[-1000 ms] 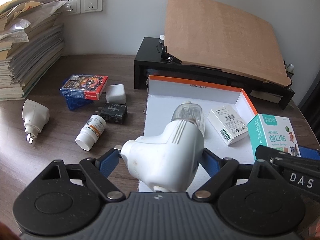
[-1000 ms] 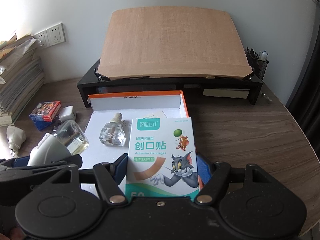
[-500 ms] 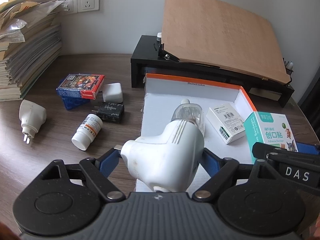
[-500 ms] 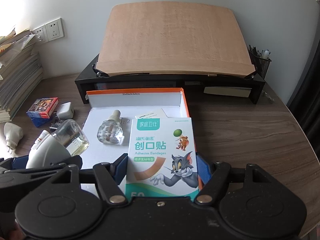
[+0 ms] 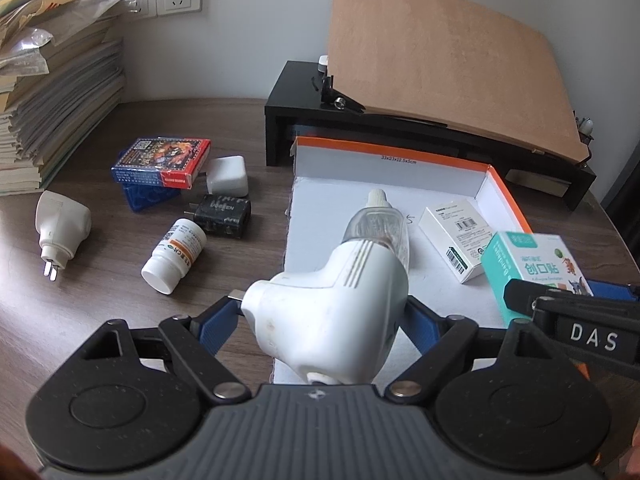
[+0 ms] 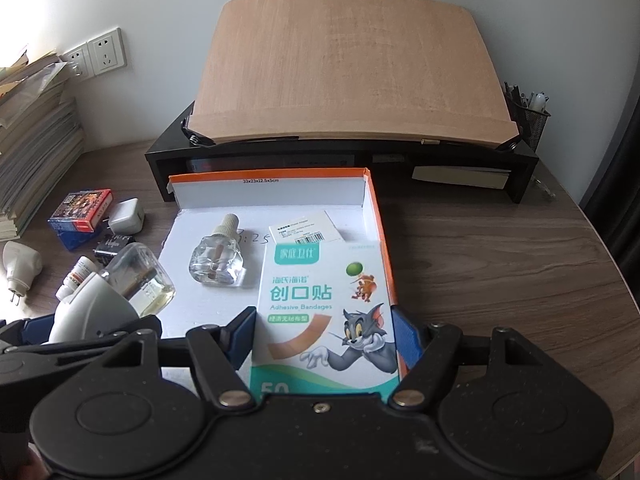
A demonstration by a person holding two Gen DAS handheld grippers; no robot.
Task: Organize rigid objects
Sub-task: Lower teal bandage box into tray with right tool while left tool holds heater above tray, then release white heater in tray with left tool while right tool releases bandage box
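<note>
The white plug-in vaporizer (image 5: pixel 332 312) lies with its long axis pointing away from the camera, its clear liquid bottle forward over the near left edge of the orange-rimmed box (image 5: pixel 502 184). The left tool (image 5: pixel 320 320) is closed on its body. The right tool (image 6: pixel 324 332) is clamped on one bandage box (image 6: pixel 324 312), held flat, long axis forward, over the box's near right part. Inside the box lie one clear refill bottle (image 6: pixel 218 260), nozzle pointing away, and one small white carton (image 5: pixel 456 236). On the surface (image 5: pixel 100 280) to the left: one card pack (image 5: pixel 160 162), one pill bottle (image 5: pixel 174 256), three plug adapters.
</note>
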